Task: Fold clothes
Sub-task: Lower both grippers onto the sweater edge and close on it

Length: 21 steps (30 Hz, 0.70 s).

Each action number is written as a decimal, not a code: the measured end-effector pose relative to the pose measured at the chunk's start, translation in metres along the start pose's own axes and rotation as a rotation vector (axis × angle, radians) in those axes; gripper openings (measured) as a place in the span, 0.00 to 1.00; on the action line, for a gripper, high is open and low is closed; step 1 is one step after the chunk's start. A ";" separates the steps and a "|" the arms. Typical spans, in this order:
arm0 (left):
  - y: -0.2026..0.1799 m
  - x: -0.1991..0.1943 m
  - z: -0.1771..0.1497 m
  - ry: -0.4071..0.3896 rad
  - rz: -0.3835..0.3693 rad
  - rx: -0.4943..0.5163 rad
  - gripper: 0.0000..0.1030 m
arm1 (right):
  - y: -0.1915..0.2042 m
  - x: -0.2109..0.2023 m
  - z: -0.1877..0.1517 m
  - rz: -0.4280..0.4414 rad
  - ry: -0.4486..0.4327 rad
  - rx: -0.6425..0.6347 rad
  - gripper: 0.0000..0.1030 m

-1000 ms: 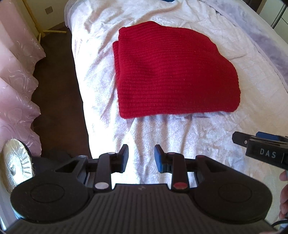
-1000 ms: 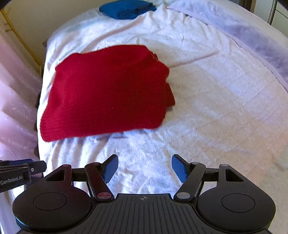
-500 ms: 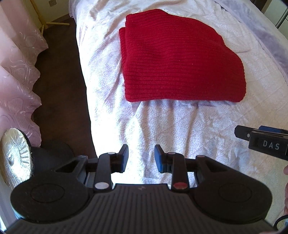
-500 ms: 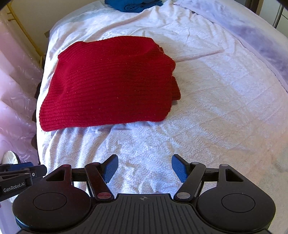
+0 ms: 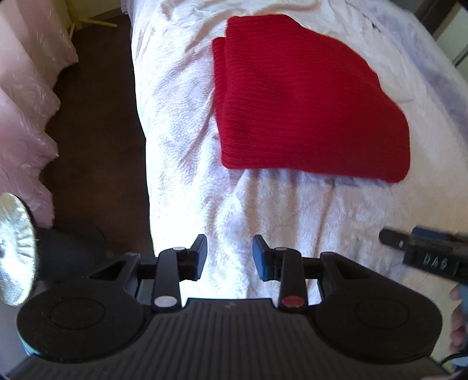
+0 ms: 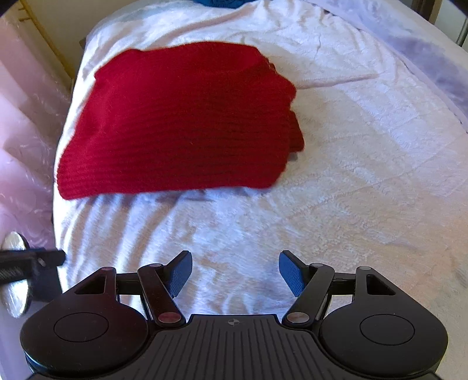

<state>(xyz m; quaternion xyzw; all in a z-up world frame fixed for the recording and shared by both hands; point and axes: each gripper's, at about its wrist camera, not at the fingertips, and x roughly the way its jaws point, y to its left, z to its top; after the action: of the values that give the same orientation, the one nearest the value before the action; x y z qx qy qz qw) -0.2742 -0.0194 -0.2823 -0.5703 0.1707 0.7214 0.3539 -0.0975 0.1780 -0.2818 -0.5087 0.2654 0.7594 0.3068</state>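
Bed [image 6: 365, 181]: white textured cover, creased, fills most of both views.
Red sweater [image 6: 181, 122]: ribbed knit, folded into a thick rectangle, lying flat on the bed near its left edge [image 5: 307, 102].
Right gripper [image 6: 235, 271]: hovers over bare cover, short of the sweater; blue pads spread wide, nothing between them.
Left gripper [image 5: 229, 257]: beside the bed's left edge, apart from the sweater; fingers parted by a narrower gap, empty.
Blue garment [image 6: 219, 2]: at the far end of the bed, mostly cut off.

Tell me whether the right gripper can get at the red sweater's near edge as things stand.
Probably yes: the right gripper is open, and only bare bedspread lies between it and the red sweater.
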 end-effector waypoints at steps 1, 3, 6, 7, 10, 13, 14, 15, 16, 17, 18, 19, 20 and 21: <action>0.006 0.001 0.003 -0.007 -0.019 -0.022 0.32 | -0.004 0.003 0.000 -0.003 0.004 0.004 0.67; 0.020 0.002 0.009 -0.027 -0.065 -0.064 0.34 | -0.014 0.008 0.000 -0.003 0.006 0.024 0.67; 0.043 0.005 0.022 -0.057 -0.160 -0.135 0.37 | -0.036 0.012 0.005 0.042 -0.015 0.106 0.67; 0.050 0.007 0.026 -0.065 -0.194 -0.159 0.37 | -0.043 0.013 0.007 0.063 -0.025 0.146 0.67; 0.069 0.014 0.042 -0.092 -0.310 -0.241 0.40 | -0.072 0.014 0.018 0.150 -0.060 0.293 0.67; 0.084 0.031 0.055 -0.094 -0.428 -0.332 0.42 | -0.101 0.015 0.029 0.240 -0.099 0.438 0.67; 0.089 0.036 0.057 -0.092 -0.466 -0.363 0.42 | -0.108 0.015 0.033 0.272 -0.115 0.477 0.67; 0.093 0.043 0.060 -0.090 -0.495 -0.393 0.42 | -0.114 0.017 0.036 0.302 -0.133 0.512 0.67; 0.096 0.049 0.062 -0.087 -0.524 -0.424 0.44 | -0.120 0.018 0.040 0.331 -0.150 0.547 0.67; 0.099 0.056 0.065 -0.084 -0.553 -0.451 0.46 | -0.124 0.020 0.043 0.353 -0.163 0.577 0.67; 0.102 0.062 0.066 -0.081 -0.573 -0.475 0.47 | -0.128 0.023 0.046 0.370 -0.171 0.605 0.67; 0.104 0.068 0.067 -0.081 -0.595 -0.499 0.48 | -0.131 0.026 0.048 0.381 -0.178 0.628 0.67; 0.107 0.074 0.068 -0.081 -0.618 -0.524 0.49 | -0.134 0.029 0.050 0.383 -0.180 0.642 0.67; 0.109 0.079 0.068 -0.082 -0.640 -0.549 0.49 | -0.135 0.032 0.052 0.382 -0.181 0.652 0.67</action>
<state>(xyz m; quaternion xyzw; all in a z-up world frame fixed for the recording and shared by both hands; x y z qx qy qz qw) -0.4070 -0.0258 -0.3544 -0.6385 -0.2276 0.6156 0.4018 -0.0396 0.3120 -0.3064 -0.2568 0.5544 0.7206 0.3276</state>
